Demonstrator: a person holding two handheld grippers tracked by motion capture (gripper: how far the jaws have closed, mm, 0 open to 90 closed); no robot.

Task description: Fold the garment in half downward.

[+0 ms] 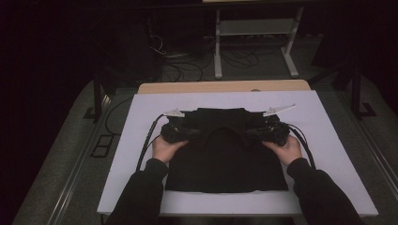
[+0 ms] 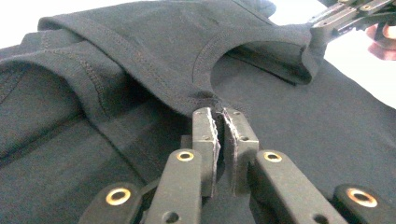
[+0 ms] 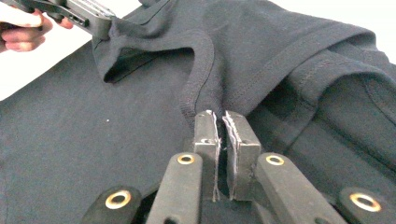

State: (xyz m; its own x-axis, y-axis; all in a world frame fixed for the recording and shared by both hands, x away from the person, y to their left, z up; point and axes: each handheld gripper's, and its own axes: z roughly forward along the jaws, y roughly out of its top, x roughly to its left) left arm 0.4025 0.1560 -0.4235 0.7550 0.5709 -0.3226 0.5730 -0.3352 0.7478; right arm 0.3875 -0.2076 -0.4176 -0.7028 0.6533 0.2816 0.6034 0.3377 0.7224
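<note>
My left gripper [image 2: 219, 114] and right gripper [image 3: 219, 114] each pinch the black T-shirt's [image 1: 225, 164] neckline; its length runs toward me, hem nearest.

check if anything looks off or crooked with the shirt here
Nothing looks damaged or askew. The black t-shirt lies flat and square on the white board, its top part folded over, and the left gripper and right gripper pinch the neckline evenly.

Bare white bench [image 1: 141, 140] lies open left, right and beyond the black shirt [image 1: 225, 164], while the shirt's folded-over top [image 1: 220, 119], stretched between both grippers, blocks the middle, and cables [image 1: 145, 145] trail beside each wrist.
</note>
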